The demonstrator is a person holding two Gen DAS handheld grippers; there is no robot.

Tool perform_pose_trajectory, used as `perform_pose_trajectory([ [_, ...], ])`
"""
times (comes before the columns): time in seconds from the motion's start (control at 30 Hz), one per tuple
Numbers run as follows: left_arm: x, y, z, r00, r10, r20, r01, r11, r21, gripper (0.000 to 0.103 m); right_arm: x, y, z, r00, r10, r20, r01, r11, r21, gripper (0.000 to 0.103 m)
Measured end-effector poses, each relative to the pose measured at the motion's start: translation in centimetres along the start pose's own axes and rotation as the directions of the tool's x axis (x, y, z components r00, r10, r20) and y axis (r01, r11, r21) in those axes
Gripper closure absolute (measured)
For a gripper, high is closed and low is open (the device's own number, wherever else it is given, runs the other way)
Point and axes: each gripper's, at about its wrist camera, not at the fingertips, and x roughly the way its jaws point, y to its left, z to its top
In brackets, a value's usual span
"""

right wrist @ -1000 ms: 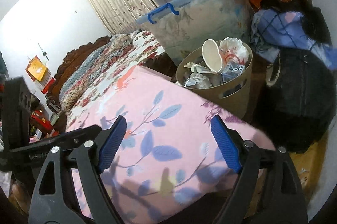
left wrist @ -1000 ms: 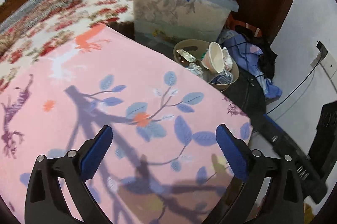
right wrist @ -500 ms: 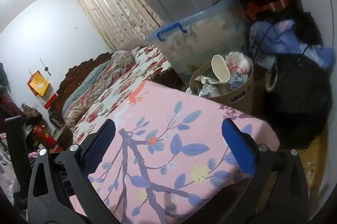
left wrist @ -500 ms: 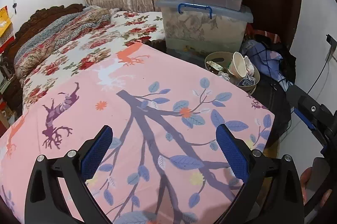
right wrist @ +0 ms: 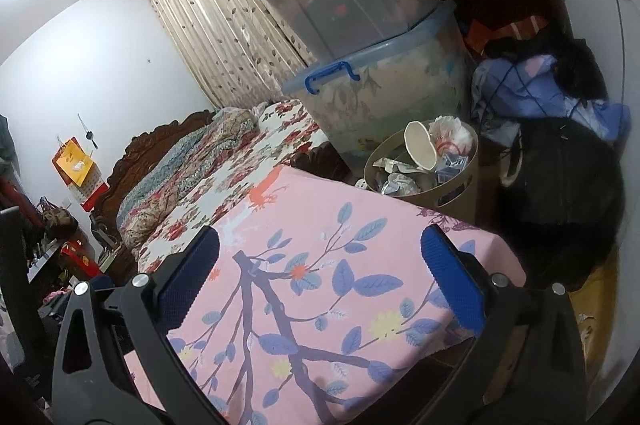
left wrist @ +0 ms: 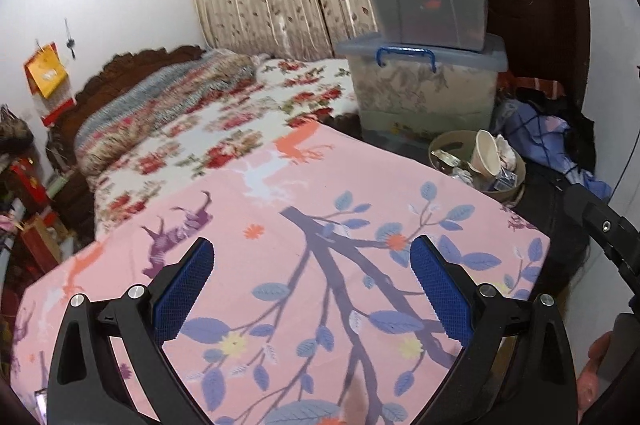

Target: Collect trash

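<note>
A tan round bin (left wrist: 516, 181) stands on the floor past the far right corner of the pink leaf-print surface (left wrist: 320, 225). It holds a paper cup (left wrist: 486, 153), crumpled paper and wrappers. In the right wrist view the bin (right wrist: 460, 185) and cup (right wrist: 420, 145) sit beyond that surface (right wrist: 320, 265). My left gripper (left wrist: 312, 273) is open and empty, above the pink surface. My right gripper (right wrist: 320, 261) is open and empty too, well short of the bin.
Two stacked clear storage boxes (left wrist: 424, 65) stand behind the bin. A bed with a floral cover (left wrist: 224, 121) lies to the left. Clothes (left wrist: 548, 137) and a black bag (right wrist: 560, 209) lie on the floor at right. The other gripper's handle (left wrist: 608, 229) shows at right.
Both grippers have pulled back and risen away from the bin, so more of the room and pink surface shows. Both stay open and empty.
</note>
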Motion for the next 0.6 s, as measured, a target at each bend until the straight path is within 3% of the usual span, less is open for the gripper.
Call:
perform_pose_trajectory([
  [0.33, -0.9, -0.4, 0.5, 0.999, -0.053, -0.002, 0.052, 0.999, -0.008, 0.008, -0.5, -0.9, 0.3, 1.000, -0.008, 0.016, 0.007, 1.000, 0.027, 0.003],
  [0.6, -1.2, -0.3, 0.6, 0.999, -0.034, -0.006, 0.034, 0.999, -0.016, 0.008, -0.6, -1.1, 0.2, 1.000, -0.003, 0.012, 0.003, 1.000, 0.031, 0.003],
])
